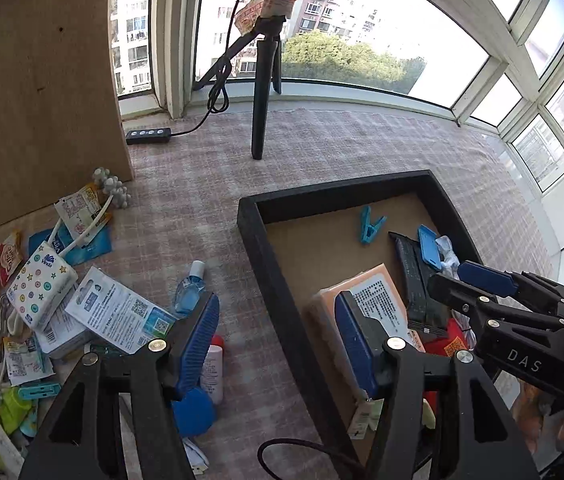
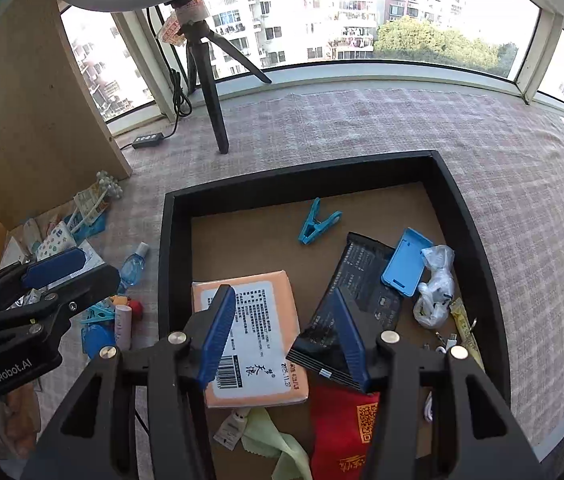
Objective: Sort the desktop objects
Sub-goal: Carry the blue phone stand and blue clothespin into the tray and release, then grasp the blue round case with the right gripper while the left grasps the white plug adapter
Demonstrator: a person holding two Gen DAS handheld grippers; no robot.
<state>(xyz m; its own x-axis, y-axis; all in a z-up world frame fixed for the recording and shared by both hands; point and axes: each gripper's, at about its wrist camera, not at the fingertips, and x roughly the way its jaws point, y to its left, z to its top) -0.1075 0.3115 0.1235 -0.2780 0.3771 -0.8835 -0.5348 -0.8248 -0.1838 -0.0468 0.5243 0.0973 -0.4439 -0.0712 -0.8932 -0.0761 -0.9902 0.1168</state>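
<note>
Left gripper (image 1: 278, 344) and right gripper (image 2: 284, 336) both gape empty, ribbed blue pads. Black-walled tray (image 2: 168, 248), cardboard floor, holds a flat orange packet (image 2: 266, 300) and teal plastic clip (image 2: 316, 222); glossy clutter lies left on checked cloth (image 1: 362, 140).

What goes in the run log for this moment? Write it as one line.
left gripper: open, empty, over tray edge | right gripper: open, empty, above tray | black tray: orange packet, blue clip inside | pile outside unsorted

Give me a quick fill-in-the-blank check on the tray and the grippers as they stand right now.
1. The teal clothespin lies inside the black ____.
2. The blue phone case rests partly on a ____ packet.
3. Both the left gripper and the right gripper hold ____.
4. The small blue bottle lies ____ the tray.

Missing words: tray; black; nothing; outside
</note>
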